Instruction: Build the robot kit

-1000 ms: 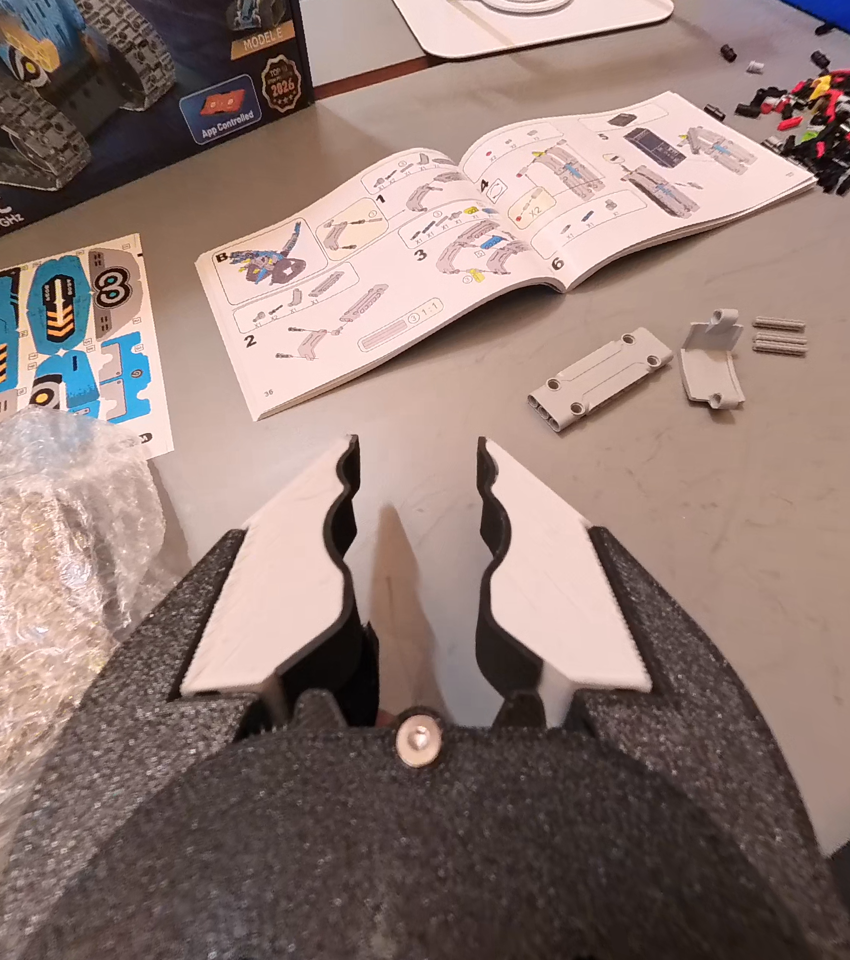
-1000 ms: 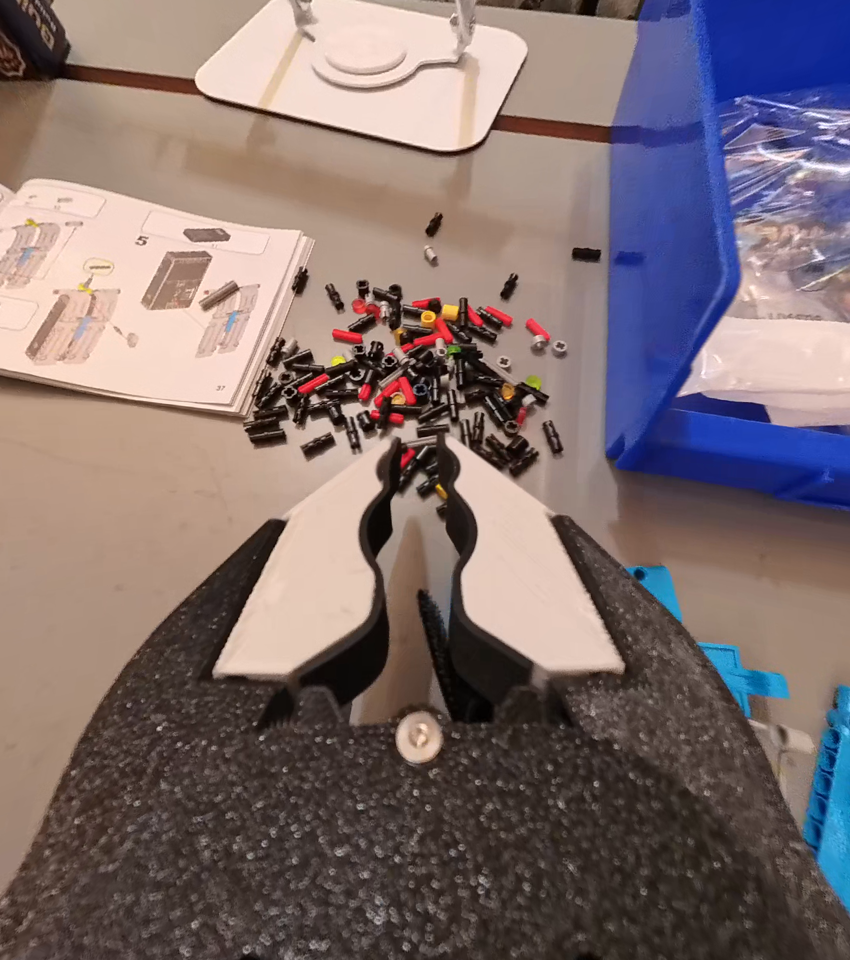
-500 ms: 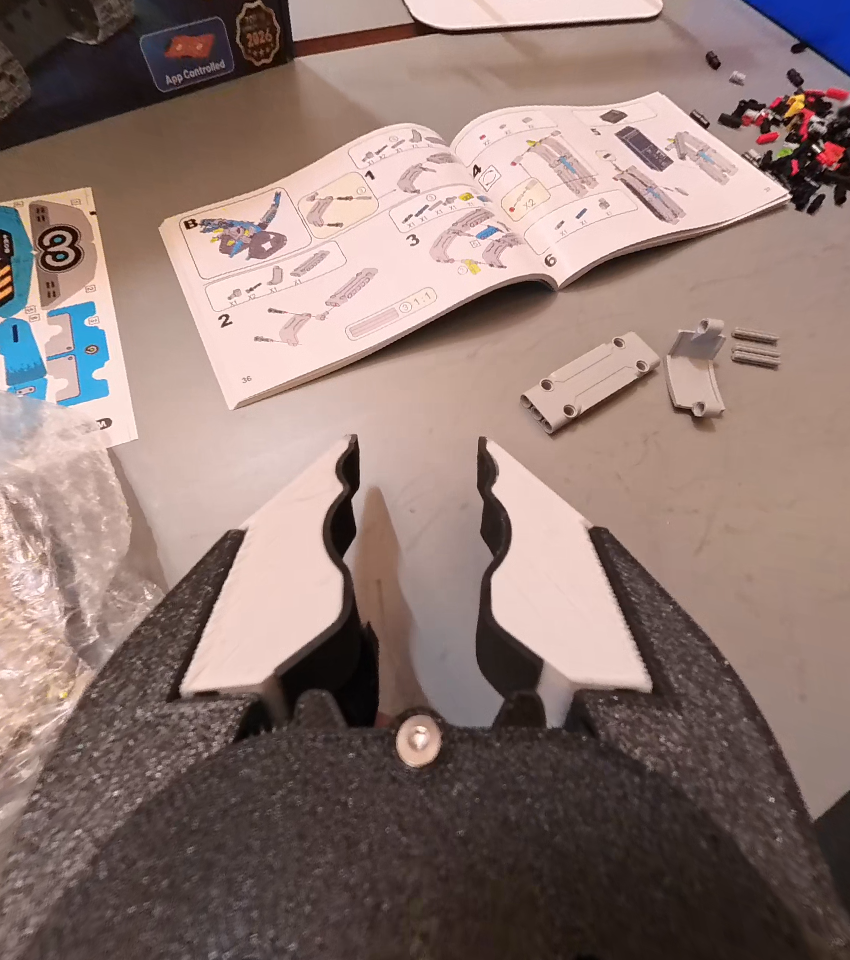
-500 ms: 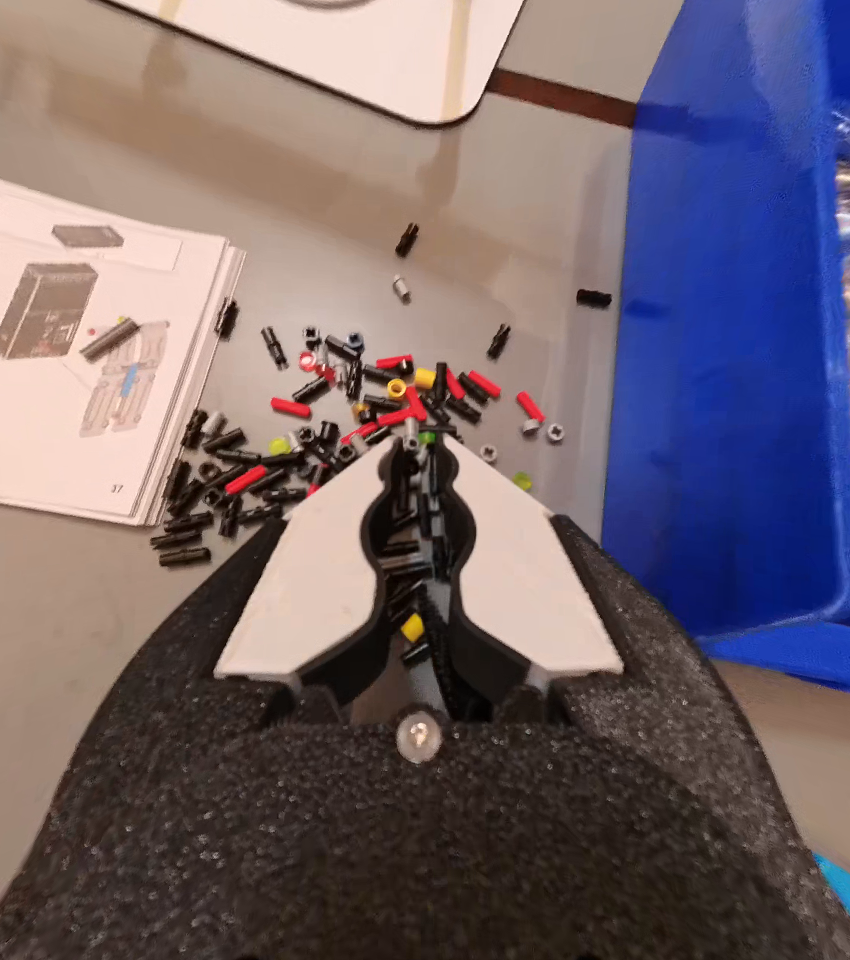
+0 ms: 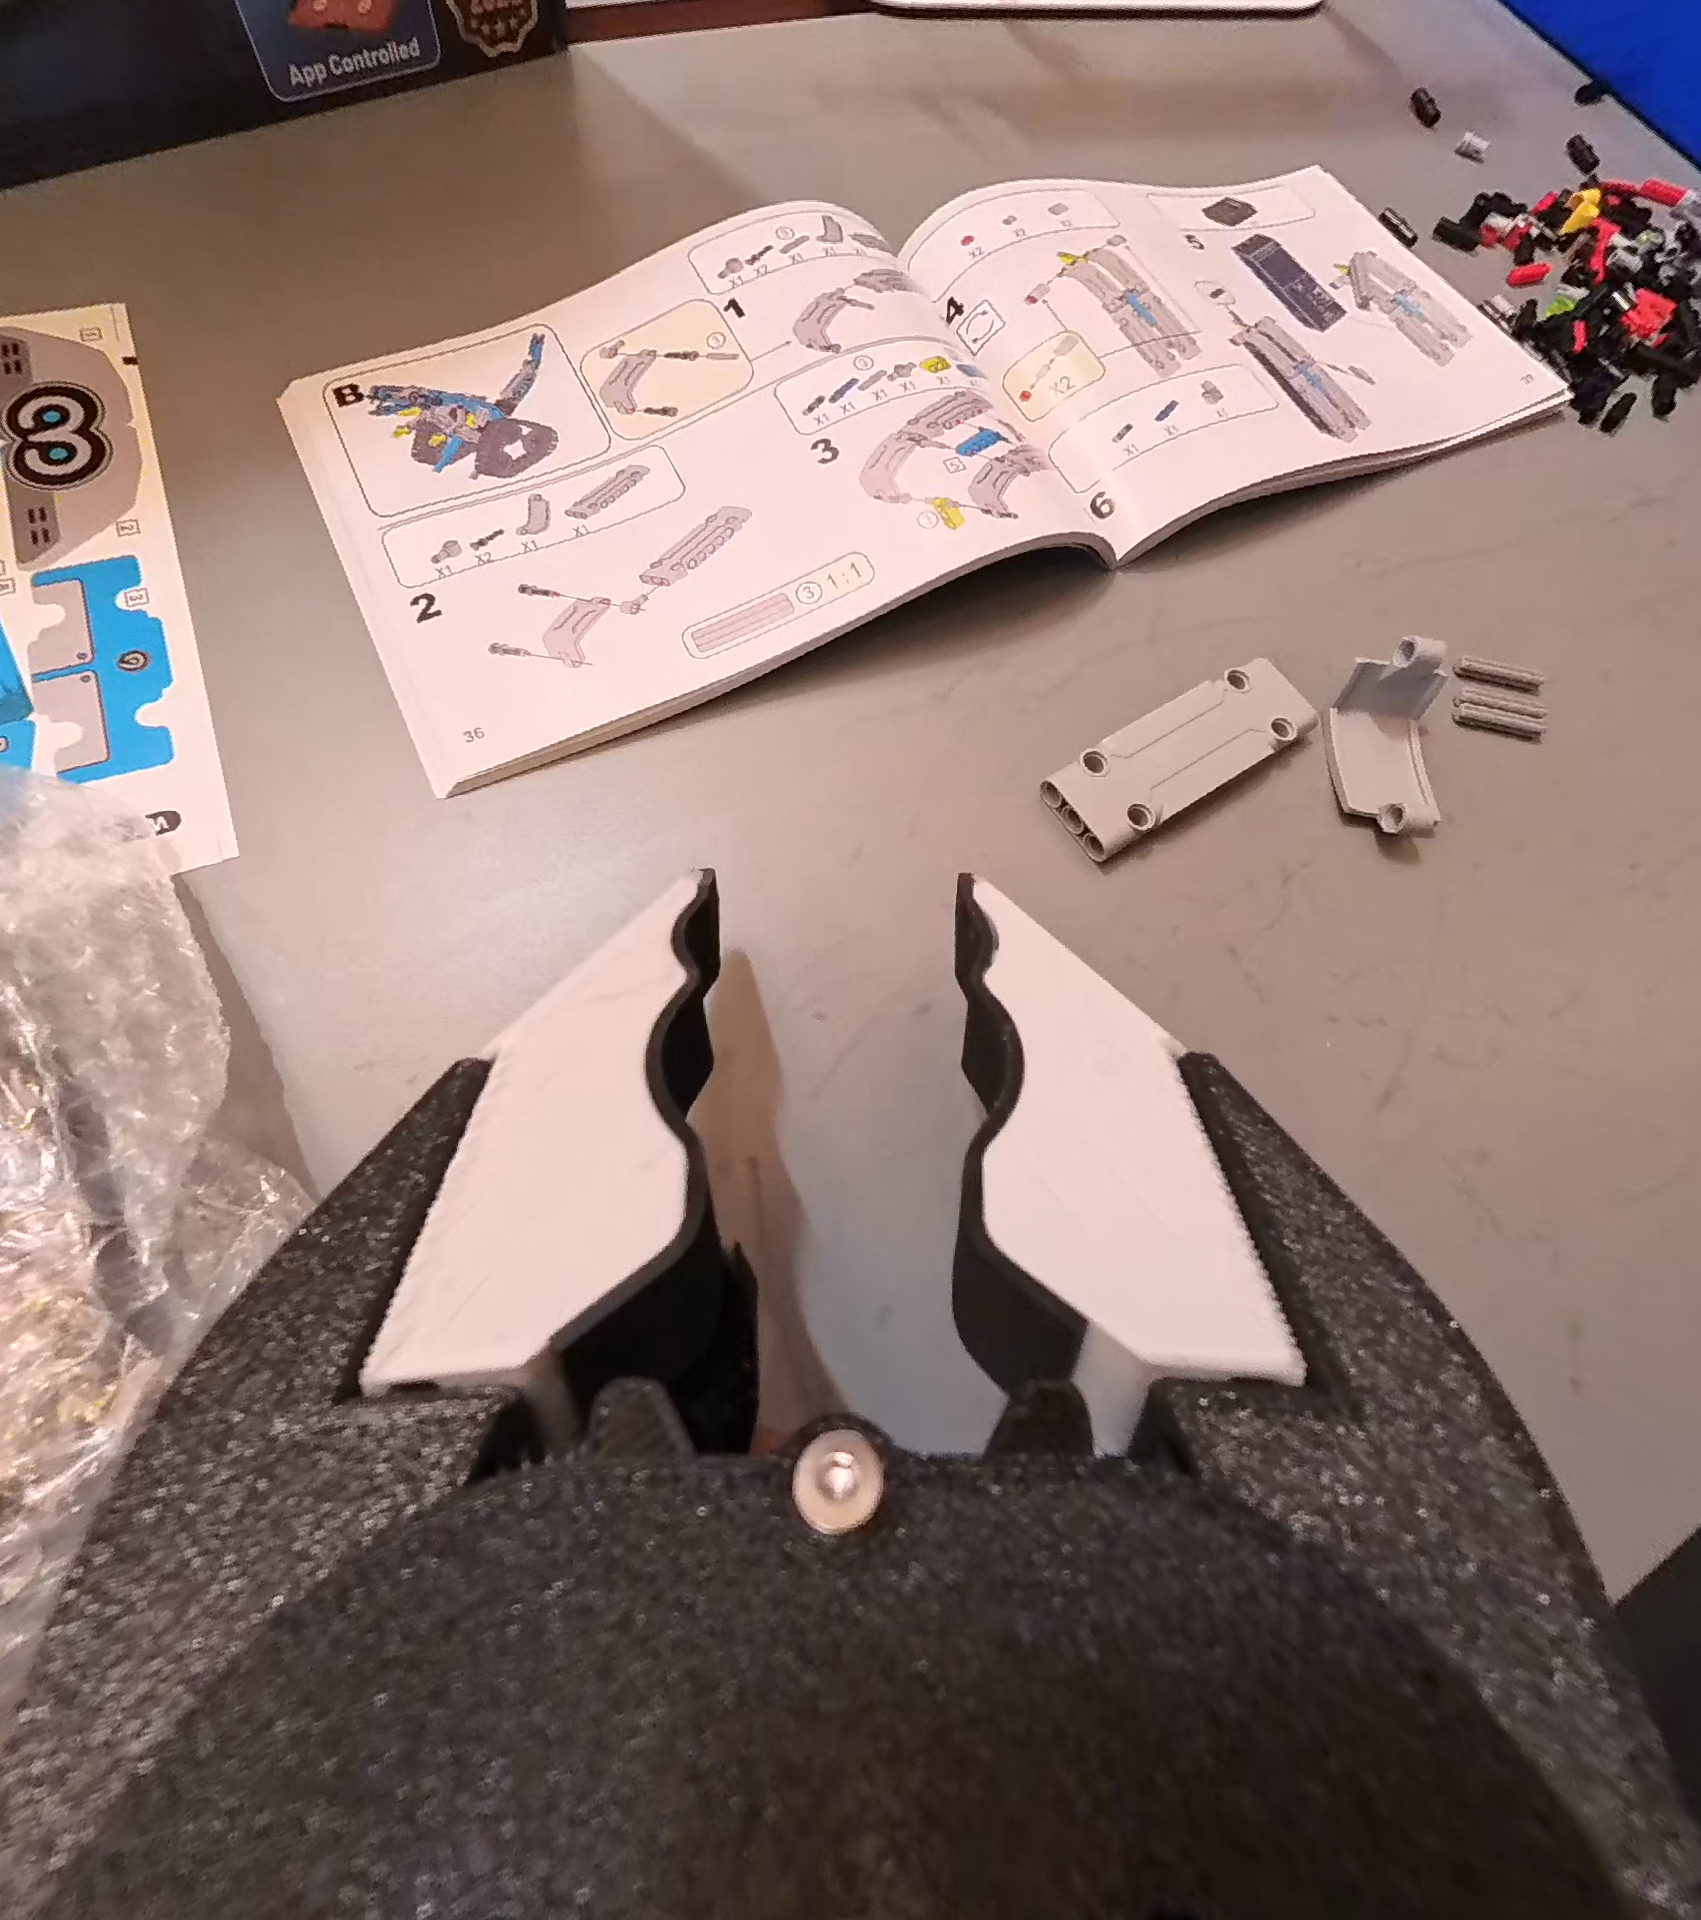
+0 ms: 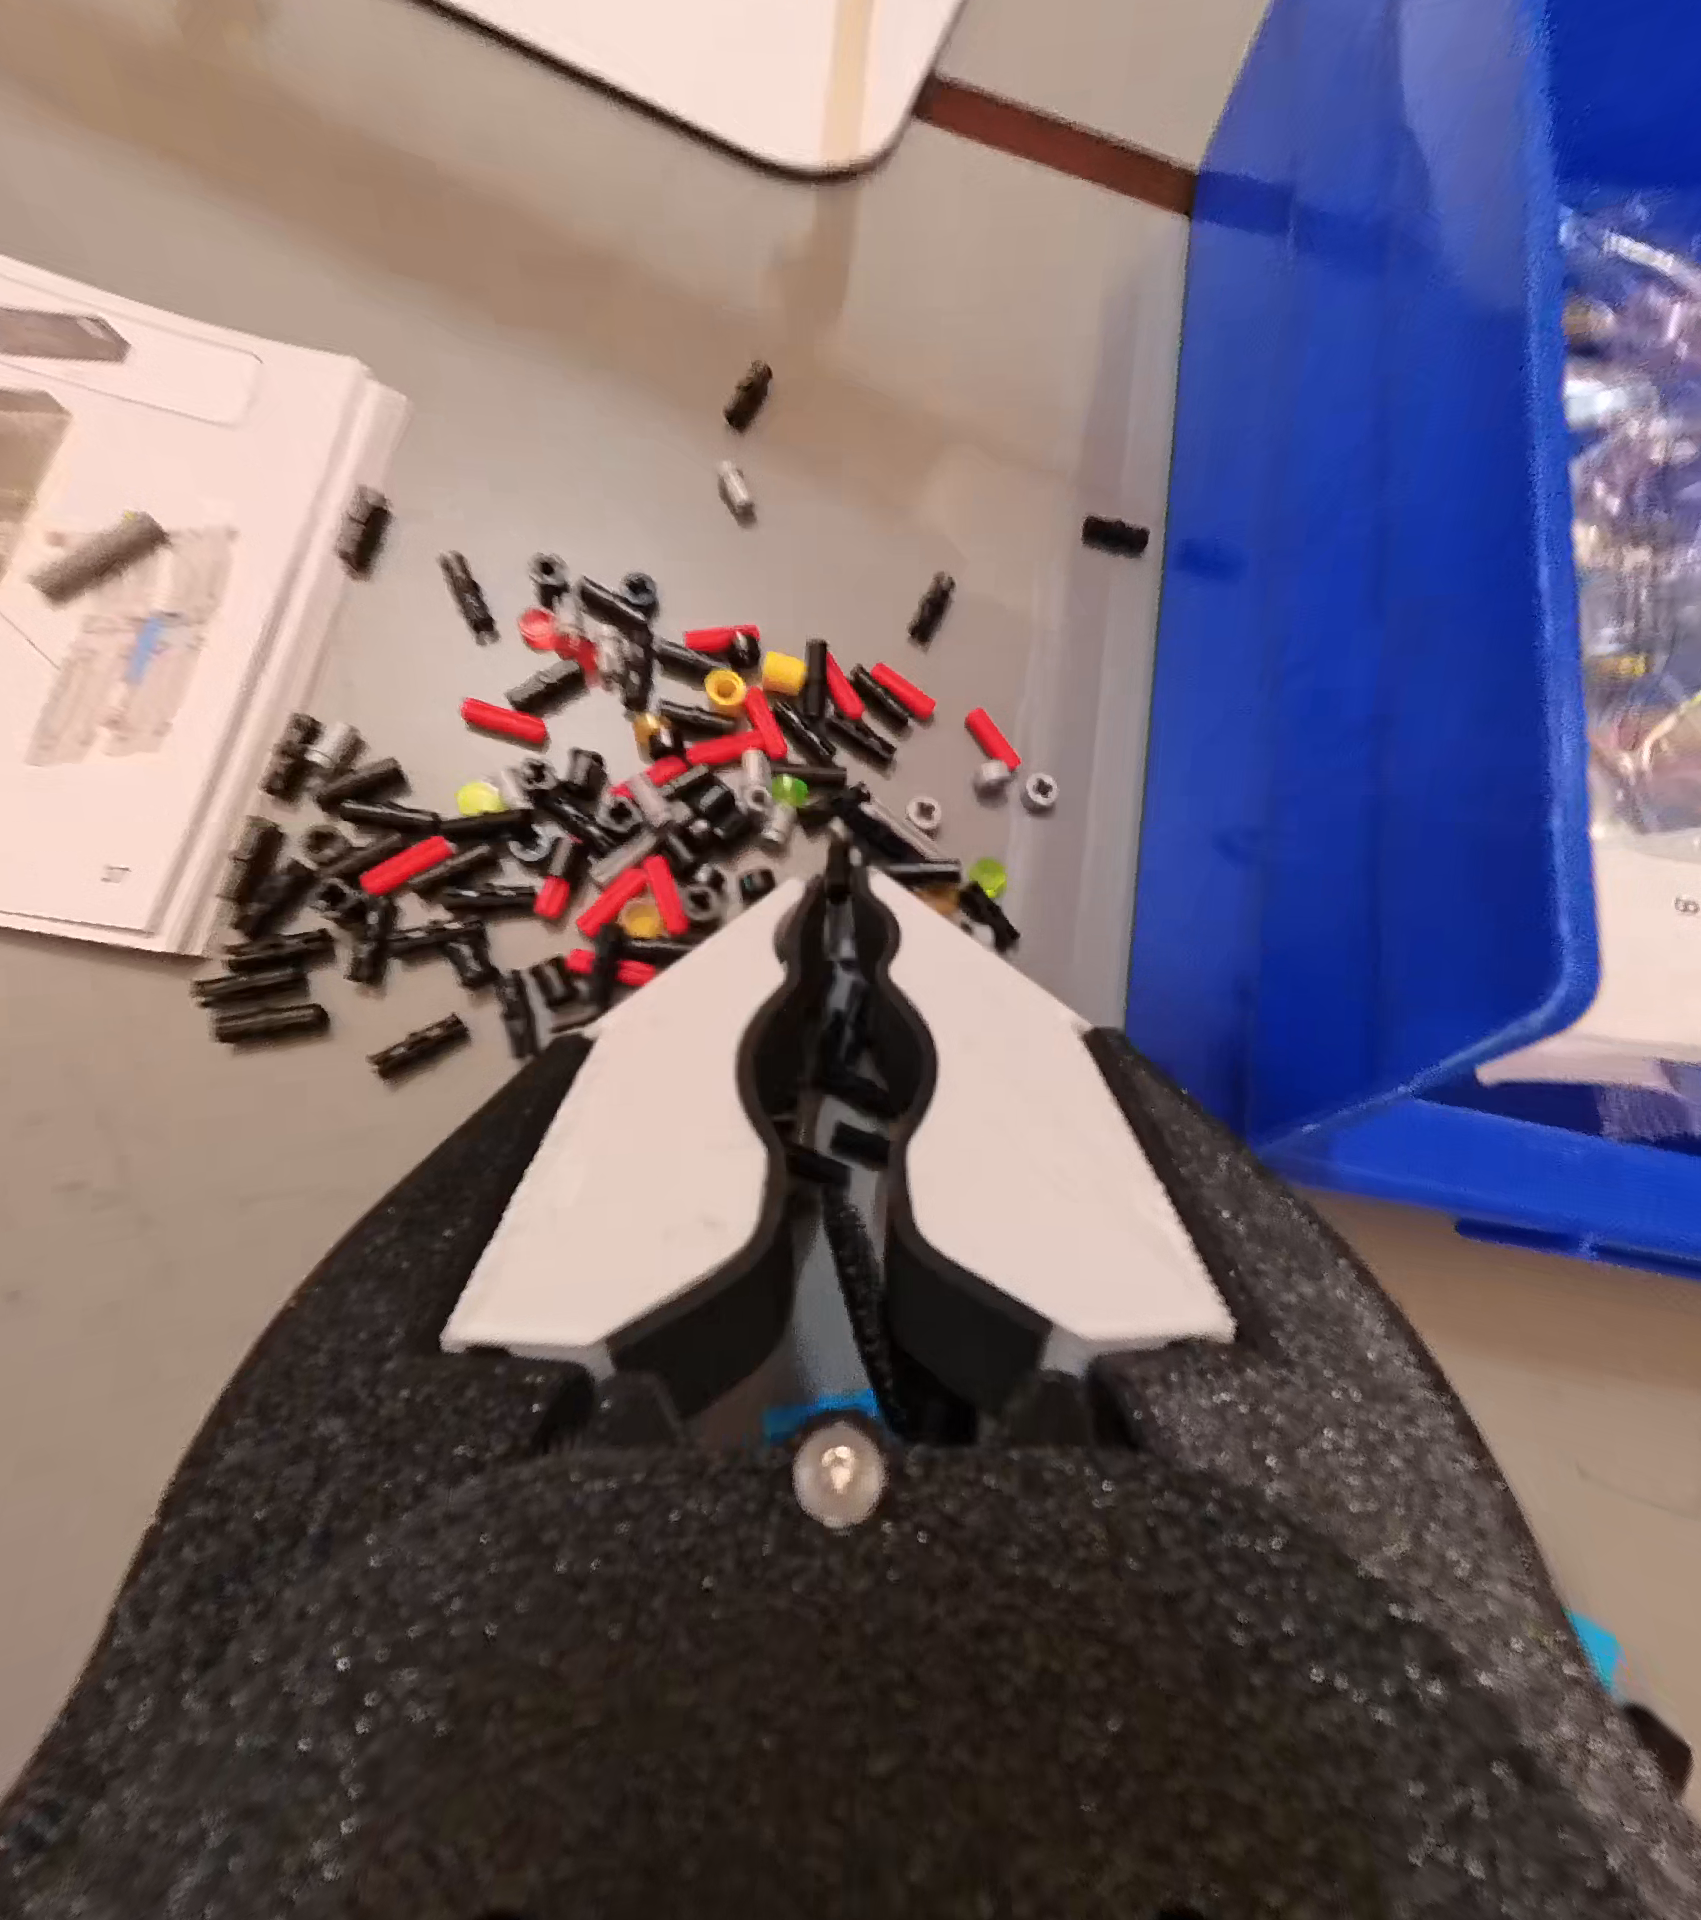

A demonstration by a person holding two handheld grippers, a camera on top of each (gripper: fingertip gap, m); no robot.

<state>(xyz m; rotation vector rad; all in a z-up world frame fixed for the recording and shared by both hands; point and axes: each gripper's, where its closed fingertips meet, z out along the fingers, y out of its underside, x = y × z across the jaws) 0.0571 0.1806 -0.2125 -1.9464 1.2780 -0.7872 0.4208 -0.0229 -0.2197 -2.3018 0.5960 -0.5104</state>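
Observation:
My right gripper (image 6: 838, 883) is over a pile of small black, red, yellow and grey pins (image 6: 638, 810) on the grey table. Its jaws are closed at the tips on a small black pin (image 6: 838, 860) that sticks out between them. My left gripper (image 5: 835, 894) is open and empty, low over bare table. Nearest to it, ahead and right, lie a flat grey panel (image 5: 1178, 758), a curved grey panel (image 5: 1376, 758) and two grey axles (image 5: 1498, 696). The pin pile also shows in the left wrist view (image 5: 1656, 301) at the far right.
An open instruction booklet (image 5: 825, 468) lies ahead of the left gripper, with a sticker sheet (image 5: 46, 540) and a bubble-wrap bag (image 5: 15, 1143) to its left. A blue bin (image 6: 1345, 623) holding plastic bags (image 6: 1687, 520) stands right of the pile. A white plate (image 6: 721, 62) lies at the back. My hands' fingertips stand some 40 cm from each other.
My right gripper moved forward over the pin pile and its jaws closed from partly open to shut on a black pin. My left gripper stayed open and shifted only slightly.

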